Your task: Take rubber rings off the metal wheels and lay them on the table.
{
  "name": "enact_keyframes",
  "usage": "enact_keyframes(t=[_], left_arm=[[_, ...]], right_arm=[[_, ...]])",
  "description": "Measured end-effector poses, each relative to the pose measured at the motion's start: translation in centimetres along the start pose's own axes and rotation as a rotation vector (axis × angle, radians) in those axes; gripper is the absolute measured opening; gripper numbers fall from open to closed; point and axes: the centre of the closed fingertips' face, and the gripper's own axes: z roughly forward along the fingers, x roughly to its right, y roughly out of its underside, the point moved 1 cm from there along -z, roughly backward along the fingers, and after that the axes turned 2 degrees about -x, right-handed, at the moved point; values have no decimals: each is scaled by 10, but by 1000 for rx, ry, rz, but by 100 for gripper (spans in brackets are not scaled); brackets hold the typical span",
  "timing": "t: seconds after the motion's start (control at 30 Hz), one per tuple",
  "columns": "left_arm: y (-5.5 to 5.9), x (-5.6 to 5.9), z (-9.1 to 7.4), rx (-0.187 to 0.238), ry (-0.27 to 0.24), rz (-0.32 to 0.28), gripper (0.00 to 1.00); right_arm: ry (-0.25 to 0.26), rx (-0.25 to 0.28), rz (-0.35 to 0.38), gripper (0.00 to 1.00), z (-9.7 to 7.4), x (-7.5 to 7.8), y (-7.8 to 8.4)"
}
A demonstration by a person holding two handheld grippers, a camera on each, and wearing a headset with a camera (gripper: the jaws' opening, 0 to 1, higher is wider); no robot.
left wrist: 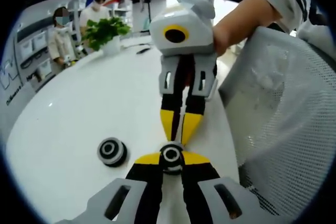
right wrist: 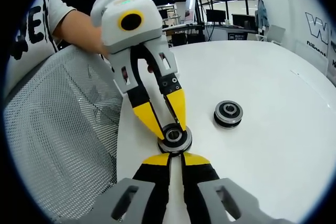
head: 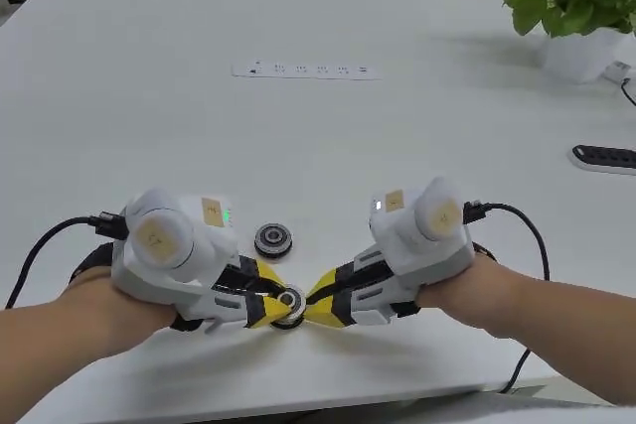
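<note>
Left tool (head: 270, 307) and right tool (head: 310, 307) clamp one round, rubber-ringed metal wheel (head: 288, 301). A second wheel (head: 272, 239) lies on the smooth white worktop (head: 318, 136).

Table (head: 298, 17) smooth, glossy; wheel (right wrist: 175, 138) shiny metal, rubber-ringed.

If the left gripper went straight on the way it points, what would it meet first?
The wheel between its tips, which it seems to touch already; just beyond, the right gripper faces it.
</note>
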Motion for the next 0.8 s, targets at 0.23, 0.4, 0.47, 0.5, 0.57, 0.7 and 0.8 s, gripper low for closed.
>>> enact_keyframes(t=[0.23, 0.4, 0.47, 0.5, 0.57, 0.7, 0.8], left_arm=[[0, 0, 0, -1, 0, 1, 14], [0, 0, 0, 2, 2, -2, 14], [1, 0, 0, 2, 2, -2, 14], [1, 0, 0, 2, 2, -2, 14], [1, 0, 0, 2, 2, -3, 14], [1, 0, 0, 2, 0, -3, 14], [1, 1, -1, 0, -2, -4, 14]], right_arm=[[13, -4, 9, 0, -1, 3, 1], [22, 17, 18, 8, -5, 6, -1], [9, 25, 19, 13, -4, 3, -3], [5, 25, 21, 16, -2, 1, -4], [12, 16, 7, 21, 3, -1, -4], [39, 2, -24, 25, 8, -1, -6], [52, 10, -20, 25, 12, 0, -9]])
